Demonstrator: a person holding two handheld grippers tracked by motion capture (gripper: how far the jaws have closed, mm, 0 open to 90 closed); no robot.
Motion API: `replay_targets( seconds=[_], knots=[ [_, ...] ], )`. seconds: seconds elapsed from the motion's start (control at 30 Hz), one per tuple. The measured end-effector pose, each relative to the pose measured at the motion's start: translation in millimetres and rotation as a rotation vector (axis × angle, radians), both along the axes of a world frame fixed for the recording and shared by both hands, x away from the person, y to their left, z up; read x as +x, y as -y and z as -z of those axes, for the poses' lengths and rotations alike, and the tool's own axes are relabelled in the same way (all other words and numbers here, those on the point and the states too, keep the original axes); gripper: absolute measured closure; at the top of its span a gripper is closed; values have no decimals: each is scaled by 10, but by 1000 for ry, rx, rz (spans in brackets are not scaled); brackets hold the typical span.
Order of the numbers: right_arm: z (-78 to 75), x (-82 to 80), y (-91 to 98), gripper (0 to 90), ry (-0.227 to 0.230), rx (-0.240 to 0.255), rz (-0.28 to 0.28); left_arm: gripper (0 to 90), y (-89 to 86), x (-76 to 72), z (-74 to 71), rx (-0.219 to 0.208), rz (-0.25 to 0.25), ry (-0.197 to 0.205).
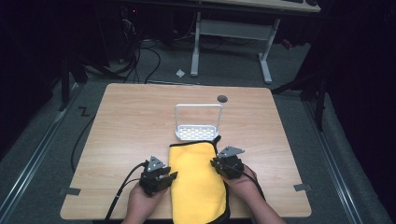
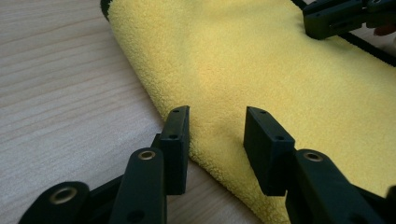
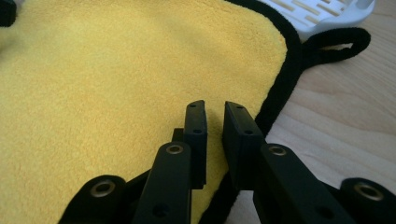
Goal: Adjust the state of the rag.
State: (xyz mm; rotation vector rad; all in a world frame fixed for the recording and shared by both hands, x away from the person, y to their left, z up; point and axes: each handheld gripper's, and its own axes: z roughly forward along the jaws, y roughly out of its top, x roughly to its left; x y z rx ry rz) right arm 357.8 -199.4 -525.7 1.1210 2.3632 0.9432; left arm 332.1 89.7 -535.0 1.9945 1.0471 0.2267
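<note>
High view: white rack [image 1: 198, 132] bare, left tool [image 1: 169, 176] agape, right tool [image 1: 215, 162] nearly closed, both beside yellow towel [image 1: 196, 182].

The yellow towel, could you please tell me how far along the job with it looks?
Done: the towel lies folded lengthwise before the white rack. In hand: nothing; the left gripper and right gripper sit open at its two long edges. Left: gripping it.
</note>
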Motion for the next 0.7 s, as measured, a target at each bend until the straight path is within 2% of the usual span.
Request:
replay_targets(
  seconds=[0.1,0.23,0.3,0.47,0.57,0.7],
  knots=[
    [3,-113,22,801,3,-1,-22,621,-13,-26,-7,20,4,-17],
    [15,-275,90,790,-8,25,-31,624,-36,-105,-25,19,18,-47],
    [21,-346,121,789,-4,31,-41,624,-38,-167,-32,35,26,-41],
    [32,-467,170,784,1,40,-55,621,-42,-271,-39,41,44,-49],
    [37,-473,191,781,-3,50,-56,601,-58,-250,-40,38,38,-37],
    [49,-455,202,783,-8,67,-58,572,-116,-87,-80,-3,-29,-18]
  ],
)
